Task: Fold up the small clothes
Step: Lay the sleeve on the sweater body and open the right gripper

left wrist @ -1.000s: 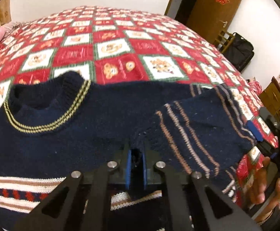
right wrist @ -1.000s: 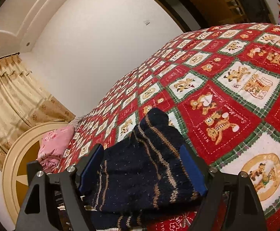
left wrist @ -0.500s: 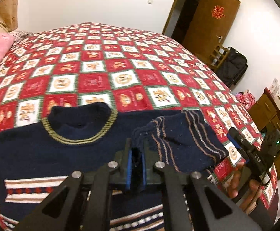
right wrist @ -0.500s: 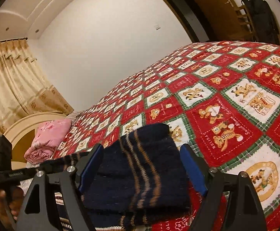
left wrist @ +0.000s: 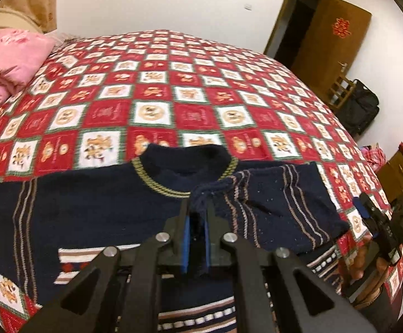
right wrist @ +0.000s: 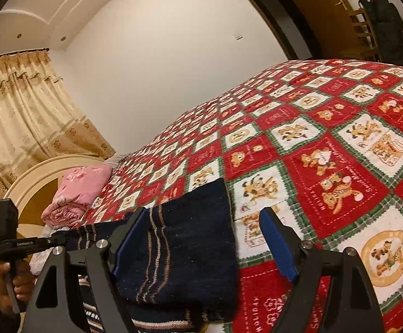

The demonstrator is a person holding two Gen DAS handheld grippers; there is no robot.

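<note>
On the quilted bed (left wrist: 201,88), the navy sweater (left wrist: 90,208) is lying flat, chest up. Left gripper (left wrist: 196,238), jaws nearly closed, is pinching the cuff of the sleeve (left wrist: 279,202), now lying across the chest just below the collar. Right gripper (right wrist: 204,244) is standing wide apart over the fold, grasping nothing. One sleeve appears folded; the other, and the body, are remaining. Compared with a second ago, the cuff is sitting nearer the collar.

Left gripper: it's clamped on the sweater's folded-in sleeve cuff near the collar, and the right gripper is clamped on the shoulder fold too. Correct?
Not quite. The left gripper is clamped on the sleeve cuff of the sweater, but the right wrist view shows the right gripper open, its jaws spread wide around the shoulder fold.
</note>
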